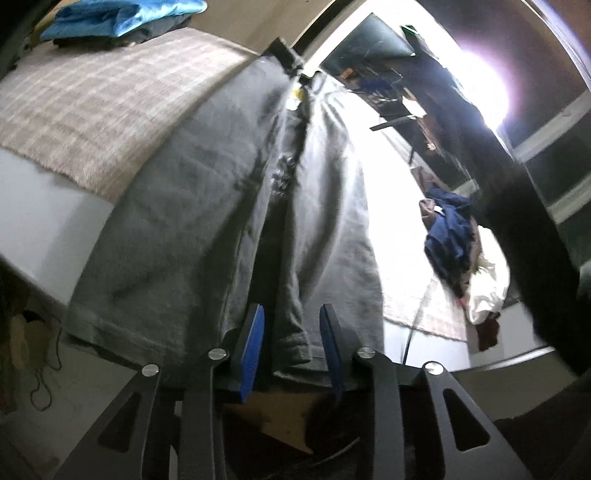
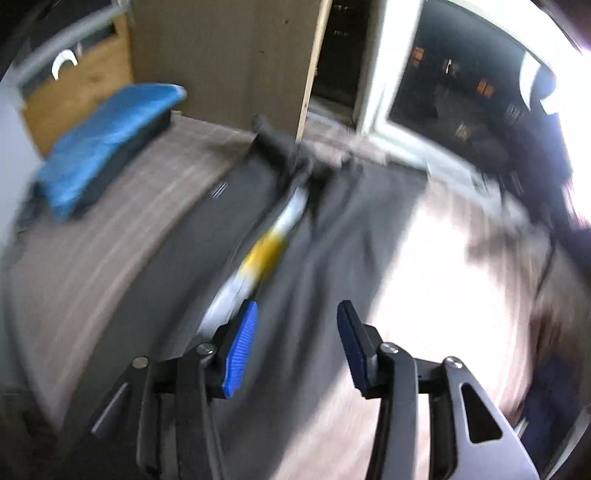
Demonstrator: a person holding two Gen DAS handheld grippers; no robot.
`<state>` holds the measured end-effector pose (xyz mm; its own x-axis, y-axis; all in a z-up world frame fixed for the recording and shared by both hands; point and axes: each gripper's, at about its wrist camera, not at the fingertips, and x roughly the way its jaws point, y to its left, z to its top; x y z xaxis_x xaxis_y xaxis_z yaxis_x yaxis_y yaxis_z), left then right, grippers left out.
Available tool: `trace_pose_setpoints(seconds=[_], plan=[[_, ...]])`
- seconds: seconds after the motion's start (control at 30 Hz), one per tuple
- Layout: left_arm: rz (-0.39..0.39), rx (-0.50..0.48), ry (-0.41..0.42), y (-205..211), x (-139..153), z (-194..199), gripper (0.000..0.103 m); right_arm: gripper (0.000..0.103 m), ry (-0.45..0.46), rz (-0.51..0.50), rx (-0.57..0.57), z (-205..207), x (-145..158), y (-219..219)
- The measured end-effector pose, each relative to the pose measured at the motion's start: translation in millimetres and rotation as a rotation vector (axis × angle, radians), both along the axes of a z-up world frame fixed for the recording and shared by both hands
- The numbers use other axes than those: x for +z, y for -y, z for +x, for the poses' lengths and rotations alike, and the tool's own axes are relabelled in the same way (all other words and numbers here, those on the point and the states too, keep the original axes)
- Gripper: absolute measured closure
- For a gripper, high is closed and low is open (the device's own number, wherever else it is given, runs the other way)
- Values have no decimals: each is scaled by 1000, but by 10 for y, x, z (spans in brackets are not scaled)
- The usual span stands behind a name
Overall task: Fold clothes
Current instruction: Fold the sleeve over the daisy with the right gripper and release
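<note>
A grey garment (image 1: 207,206) lies lengthwise on the bed, its two sides folded in toward a middle seam. Its near hem hangs over the bed's edge. My left gripper (image 1: 291,345) is open at that hem, and a fold of the grey cloth sits between the blue pads (image 1: 251,347) without being pinched. The right wrist view is blurred. There my right gripper (image 2: 295,347) is open and holds nothing as it hovers above the grey garment (image 2: 332,258). A yellow and white print (image 2: 264,254) shows along the middle gap.
A checked beige blanket (image 1: 92,110) covers the bed. A folded blue and dark stack (image 1: 122,18) rests at the far left corner, seen as a blue stack (image 2: 107,144) in the right view. A navy and white clothes pile (image 1: 458,251) lies on the right. A bright window (image 1: 480,85) glares behind.
</note>
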<state>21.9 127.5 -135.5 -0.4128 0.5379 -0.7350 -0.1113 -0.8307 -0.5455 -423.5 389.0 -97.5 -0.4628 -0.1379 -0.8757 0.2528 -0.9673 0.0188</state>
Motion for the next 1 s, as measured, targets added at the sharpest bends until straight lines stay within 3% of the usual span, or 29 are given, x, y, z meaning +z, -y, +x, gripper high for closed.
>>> trace_pose_setpoints(seconds=[0.07,0.17,0.27,0.33,0.57,0.63,0.77,0.87,1.0], plan=[[-21,-24,-7,-5,6,-26,72,58,88,-113,-2,865,-140,-178],[-60,-67,-15,-36,-18,-84,72,58,226,-182,-6,1997,-523,-221],[-97,-109,-16,-72,-47,-144,72,59,237,-200,40,2837,-744,-107],[-110,-134,-11,-89,-58,-173,72,59,238,-203,55,3129,-810,-45],[-137,-181,-18,-152,-10,-214,72,60,133,-140,121,3344,-885,92],[-142,-189,-19,-175,-5,-225,72,71,131,-123,138,3282,-930,116],[-142,-196,-19,-178,-20,-235,72,78,105,-122,154,3253,-913,112],[-143,-191,-14,-139,-31,-226,72,99,108,-139,171,3251,-896,113],[-142,-177,-12,-79,-31,-227,72,101,101,-161,168,3340,-836,88]])
